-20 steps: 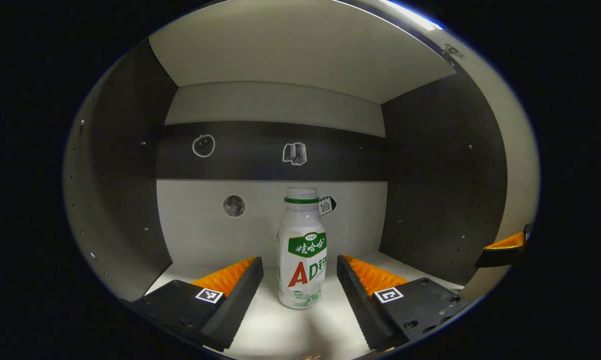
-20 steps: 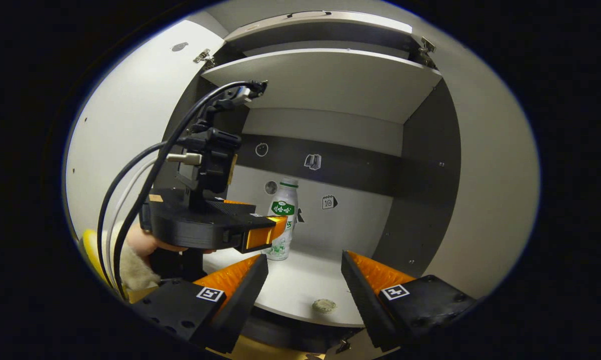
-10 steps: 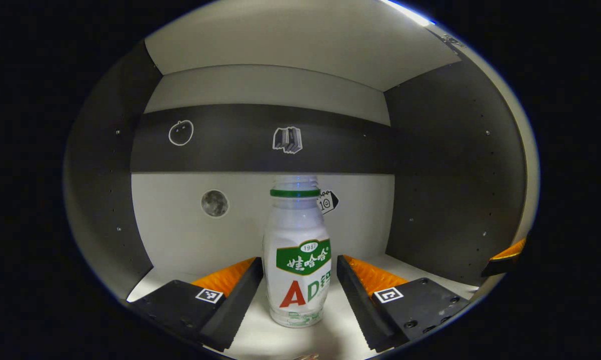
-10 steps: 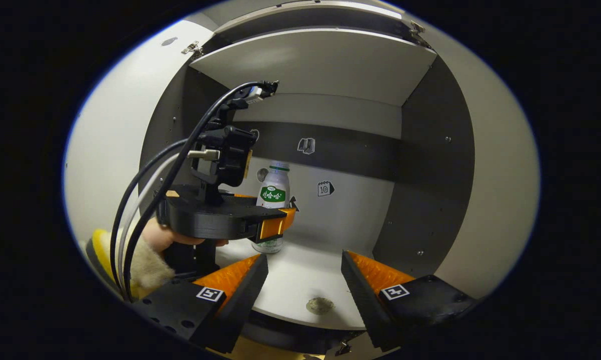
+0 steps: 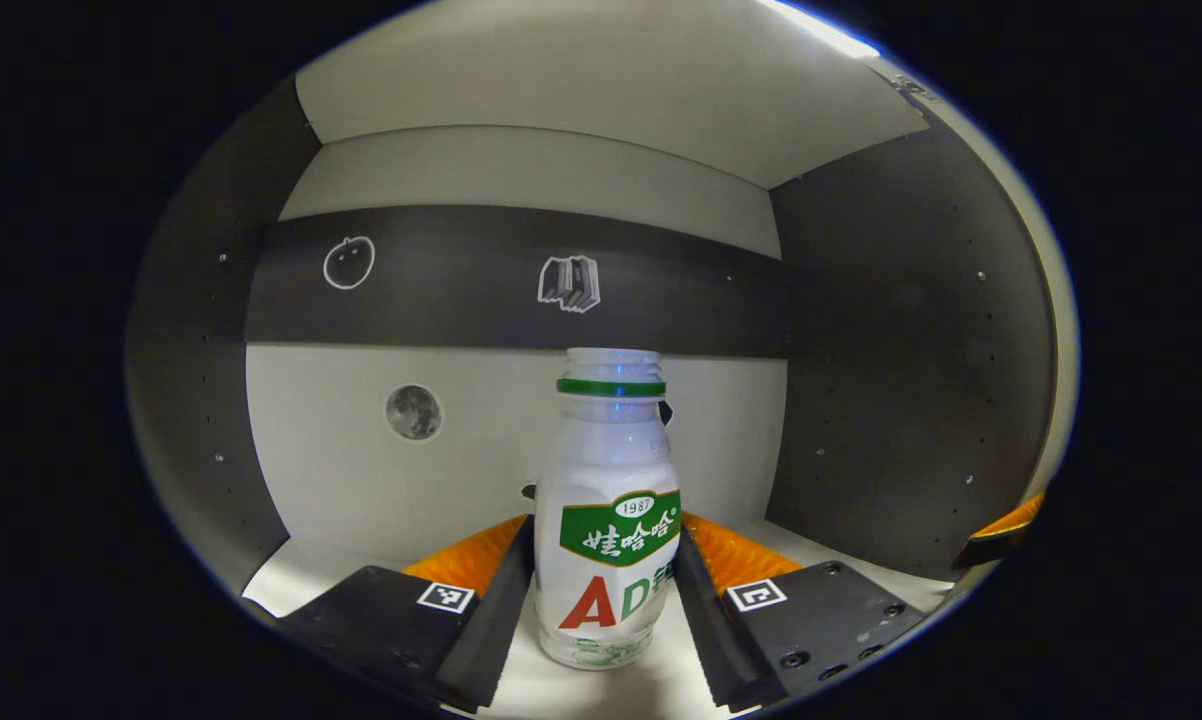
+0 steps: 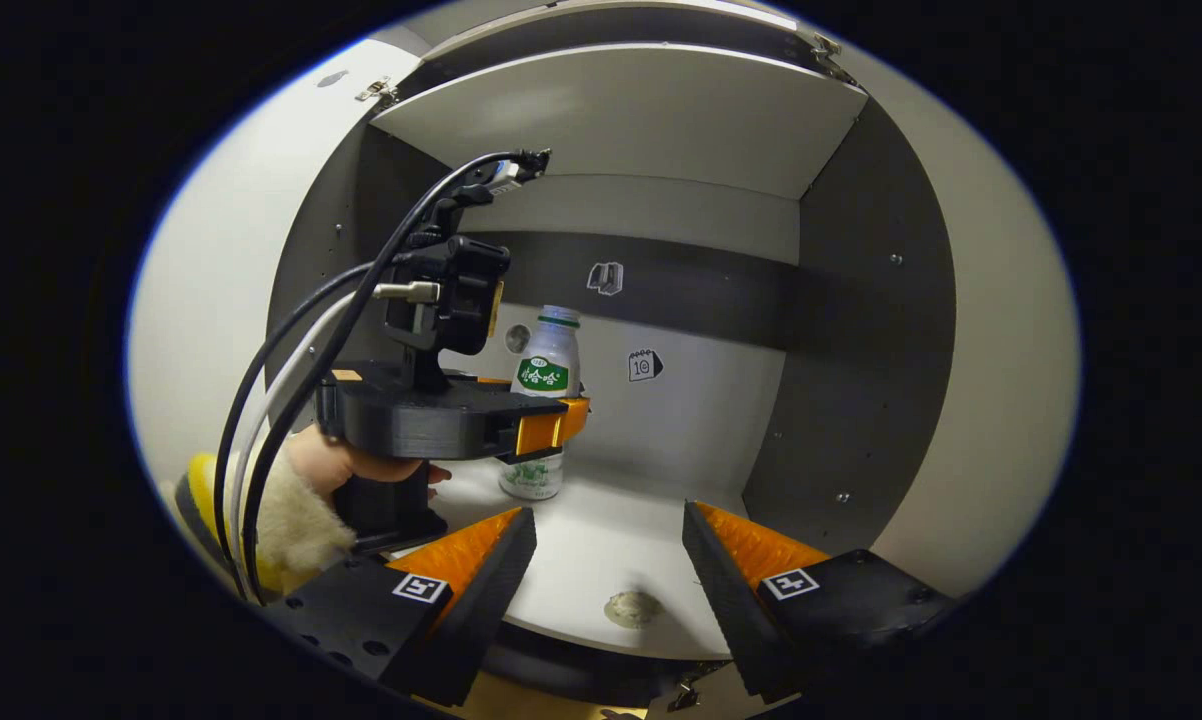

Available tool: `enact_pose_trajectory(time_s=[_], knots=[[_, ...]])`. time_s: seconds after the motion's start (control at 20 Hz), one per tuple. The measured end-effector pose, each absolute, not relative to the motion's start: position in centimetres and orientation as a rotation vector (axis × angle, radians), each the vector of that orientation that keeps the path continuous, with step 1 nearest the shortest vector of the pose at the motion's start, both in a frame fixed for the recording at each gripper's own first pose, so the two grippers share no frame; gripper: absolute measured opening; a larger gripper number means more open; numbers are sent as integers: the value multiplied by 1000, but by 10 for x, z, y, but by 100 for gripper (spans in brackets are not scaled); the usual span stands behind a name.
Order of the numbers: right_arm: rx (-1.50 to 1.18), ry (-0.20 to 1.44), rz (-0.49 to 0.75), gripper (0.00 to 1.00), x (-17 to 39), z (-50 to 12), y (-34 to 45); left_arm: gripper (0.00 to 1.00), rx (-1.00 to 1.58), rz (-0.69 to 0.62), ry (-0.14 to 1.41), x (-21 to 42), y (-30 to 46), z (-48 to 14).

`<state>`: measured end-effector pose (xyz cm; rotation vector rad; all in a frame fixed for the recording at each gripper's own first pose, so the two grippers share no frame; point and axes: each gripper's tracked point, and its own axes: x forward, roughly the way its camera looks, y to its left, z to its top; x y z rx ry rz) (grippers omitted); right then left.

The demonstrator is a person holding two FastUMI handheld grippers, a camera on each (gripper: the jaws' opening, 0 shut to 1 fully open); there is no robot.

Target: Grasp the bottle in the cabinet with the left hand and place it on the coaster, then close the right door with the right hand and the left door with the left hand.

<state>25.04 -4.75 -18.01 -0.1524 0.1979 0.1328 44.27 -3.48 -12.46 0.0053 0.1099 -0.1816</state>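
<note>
Left claw (image 5: 606,590) closed in around one bottle (image 5: 609,520), right claw (image 6: 606,560) spread

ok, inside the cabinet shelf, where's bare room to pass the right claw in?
The shelf is bare to the right of the bottle, up to the dark side wall. The left side is crowded: the left claw sits around the bottle, with the hand and cables behind it.

The bottle (image 5: 609,530) was white with a green neck ring and a green label band over red and green letters. The cabinet (image 5: 881,330) was pale grey with dark side walls and a dark stripe.
</note>
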Motion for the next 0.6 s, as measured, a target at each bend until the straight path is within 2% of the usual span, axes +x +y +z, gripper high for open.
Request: enact_pose_trajectory(time_s=[0.6], knots=[[-130,128,166,98,206,-131,-21,76,36,-145,16,351,-18,-41]])
